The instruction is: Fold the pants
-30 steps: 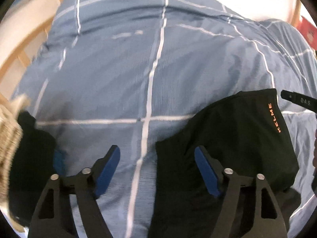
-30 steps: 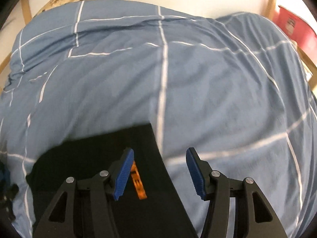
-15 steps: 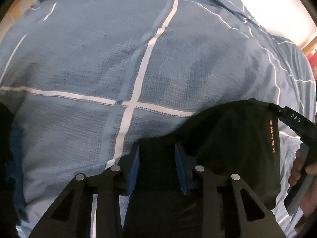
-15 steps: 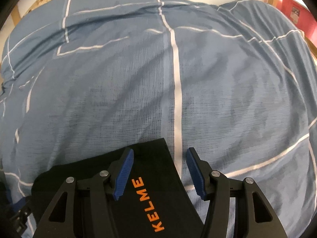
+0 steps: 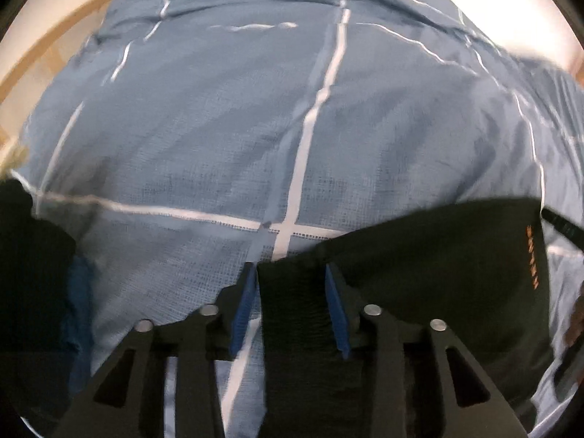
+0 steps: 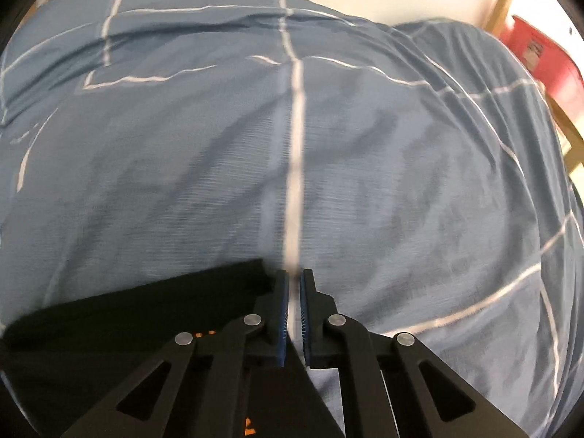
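The black pants (image 5: 438,255) with an orange logo lie folded on the blue checked bed cover (image 5: 255,127). My left gripper (image 5: 292,284) is shut on the left corner of the pants, a thick wad of black cloth between its blue pads. In the right wrist view the pants (image 6: 138,314) show at the lower left. My right gripper (image 6: 294,292) is shut at the pants' right corner; its pads are nearly together, and whether cloth lies between them is hidden. The right gripper's body (image 5: 562,224) shows at the left view's right edge.
The bed cover (image 6: 328,146) fills both views. A dark garment with a blue part (image 5: 33,273) lies at the left. A wooden bed frame (image 6: 503,3) and a red object (image 6: 547,58) stand at the far right. A pale wall is behind.
The right gripper has closed from wide open to nearly shut at the pants' corner. The left gripper stays shut on the cloth. Both views have drawn back and show more of the bed.
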`<state>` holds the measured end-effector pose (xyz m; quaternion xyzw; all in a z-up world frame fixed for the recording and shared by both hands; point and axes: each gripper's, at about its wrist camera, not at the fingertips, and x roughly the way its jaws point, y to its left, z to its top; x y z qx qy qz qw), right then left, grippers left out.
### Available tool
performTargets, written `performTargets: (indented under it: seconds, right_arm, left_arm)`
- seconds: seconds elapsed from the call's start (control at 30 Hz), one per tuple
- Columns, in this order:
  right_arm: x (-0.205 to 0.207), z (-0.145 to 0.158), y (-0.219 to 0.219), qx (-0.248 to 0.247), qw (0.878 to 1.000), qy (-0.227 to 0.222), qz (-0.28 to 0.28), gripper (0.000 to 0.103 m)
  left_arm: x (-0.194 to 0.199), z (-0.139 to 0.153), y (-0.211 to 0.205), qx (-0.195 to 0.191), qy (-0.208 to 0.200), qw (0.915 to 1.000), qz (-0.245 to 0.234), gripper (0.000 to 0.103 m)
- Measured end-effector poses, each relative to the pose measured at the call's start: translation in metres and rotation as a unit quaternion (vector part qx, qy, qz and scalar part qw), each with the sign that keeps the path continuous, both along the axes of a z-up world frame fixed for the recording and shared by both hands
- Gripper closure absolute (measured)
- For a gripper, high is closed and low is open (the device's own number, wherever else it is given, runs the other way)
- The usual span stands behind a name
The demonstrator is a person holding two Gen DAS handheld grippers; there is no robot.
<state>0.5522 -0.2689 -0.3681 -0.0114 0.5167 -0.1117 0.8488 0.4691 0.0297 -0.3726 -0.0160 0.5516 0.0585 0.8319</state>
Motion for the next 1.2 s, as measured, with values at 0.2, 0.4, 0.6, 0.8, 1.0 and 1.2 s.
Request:
performTargets:
  seconds: [0.2,0.4,0.6,0.8,1.0,1.2]
  right_arm:
    - [-0.05,0.042,-0.003,-0.009,0.999,-0.051,-0.007,0.04]
    - [-0.138,0.096,-0.004,0.029,0.996,-0.08,-0.008,0.036]
    - [-0.233,0.099,-0.009,0.088,0.994,-0.028,-0.056,0.035]
    - [-0.31,0.068,-0.008,0.112,0.983,0.033,-0.144,0.035]
    - [-0.35,0.039,-0.008,0.139,0.967,0.05,-0.207,0.035]
    - [-0.363,0.019,-0.011,0.155,0.958,0.041,-0.237,0.035]
  left_arm:
    - [-0.039,0.065,-0.009,0.043,-0.094,0.9944,-0.022,0.021]
    - [-0.102,0.104,-0.011,0.042,-0.1,0.9901,-0.089,0.018]
    - [-0.158,0.092,-0.008,0.049,-0.038,0.9895,-0.13,0.018]
    - [-0.186,0.065,-0.004,0.059,-0.005,0.9858,-0.157,0.02]
    - [-0.197,0.034,-0.003,0.041,0.027,0.9856,-0.162,0.03]
    - [-0.195,0.008,0.0,0.021,0.052,0.9863,-0.156,0.033]
